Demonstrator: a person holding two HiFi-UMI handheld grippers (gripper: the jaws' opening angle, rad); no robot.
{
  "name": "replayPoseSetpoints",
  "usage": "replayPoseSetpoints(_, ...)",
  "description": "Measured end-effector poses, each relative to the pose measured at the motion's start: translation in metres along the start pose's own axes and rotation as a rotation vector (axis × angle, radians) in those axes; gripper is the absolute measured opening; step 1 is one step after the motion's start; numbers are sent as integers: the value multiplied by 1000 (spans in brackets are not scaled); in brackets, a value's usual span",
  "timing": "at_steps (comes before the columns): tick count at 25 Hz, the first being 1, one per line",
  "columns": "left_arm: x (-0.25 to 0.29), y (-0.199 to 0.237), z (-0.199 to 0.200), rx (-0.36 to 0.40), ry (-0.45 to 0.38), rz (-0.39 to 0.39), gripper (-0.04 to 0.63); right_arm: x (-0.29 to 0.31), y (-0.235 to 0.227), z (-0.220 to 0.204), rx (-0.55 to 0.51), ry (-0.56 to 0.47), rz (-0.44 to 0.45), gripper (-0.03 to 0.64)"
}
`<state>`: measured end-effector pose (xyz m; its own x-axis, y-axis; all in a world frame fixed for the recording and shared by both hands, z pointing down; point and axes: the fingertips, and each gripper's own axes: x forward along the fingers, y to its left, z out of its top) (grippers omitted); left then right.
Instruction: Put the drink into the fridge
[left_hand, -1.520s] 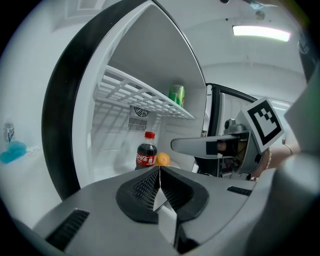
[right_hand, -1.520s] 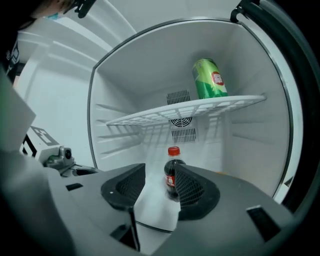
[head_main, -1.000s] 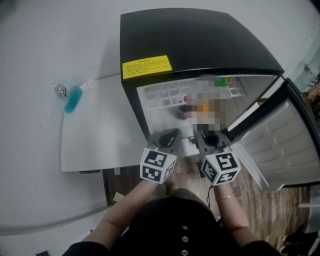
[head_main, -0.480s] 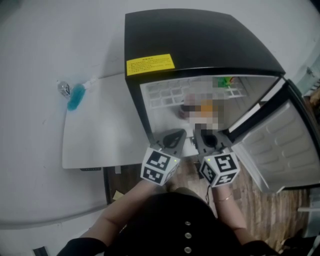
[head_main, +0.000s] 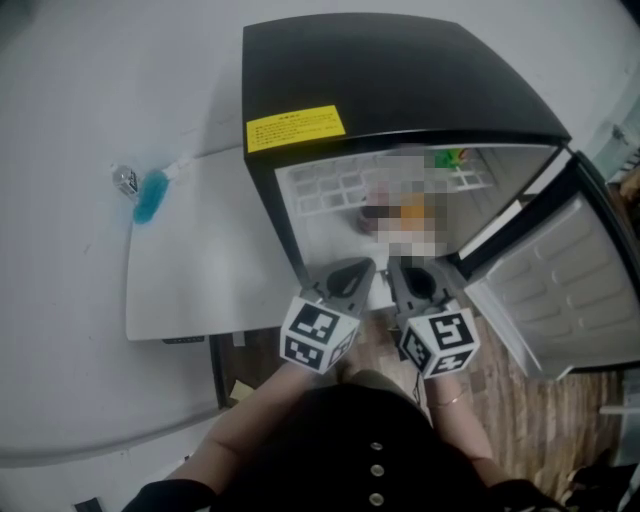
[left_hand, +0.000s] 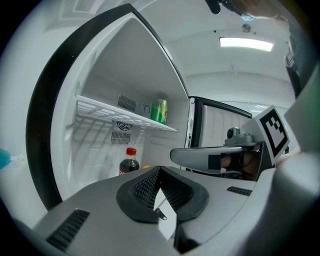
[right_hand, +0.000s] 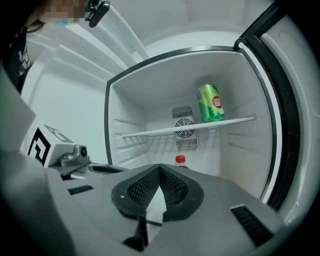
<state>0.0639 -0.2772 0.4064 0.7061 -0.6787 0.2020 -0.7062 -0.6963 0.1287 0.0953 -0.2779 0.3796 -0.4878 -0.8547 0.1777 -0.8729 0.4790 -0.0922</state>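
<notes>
A black mini fridge stands open. On its floor stands a cola bottle with a red cap, whose cap also shows in the right gripper view. A green can sits upright on the wire shelf. My left gripper and right gripper hover side by side just in front of the opening, pointing into it. Both are shut with nothing between the jaws. The bottle is well beyond the fingertips, apart from both.
The fridge door hangs open at the right. Left of the fridge is a white tabletop, with a blue object at its far corner. Wooden floor lies below the door.
The left gripper has edged slightly up and toward the fridge opening. The right gripper has stayed where it was.
</notes>
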Motion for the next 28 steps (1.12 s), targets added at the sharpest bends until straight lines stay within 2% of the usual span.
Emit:
replayPoseSetpoints(5,-1,0,-4,-24,4,-6,6,-2,3,-12,-11,35,-2,9)
replayPoseSetpoints(11,-4,3,-7,-56,15,-6,6,-1,2,-13,-1,30,-1,9)
replayPoseSetpoints(28,-4,1,-2,-43,2,-34,6,0,6,-16,-20,41,1,8)
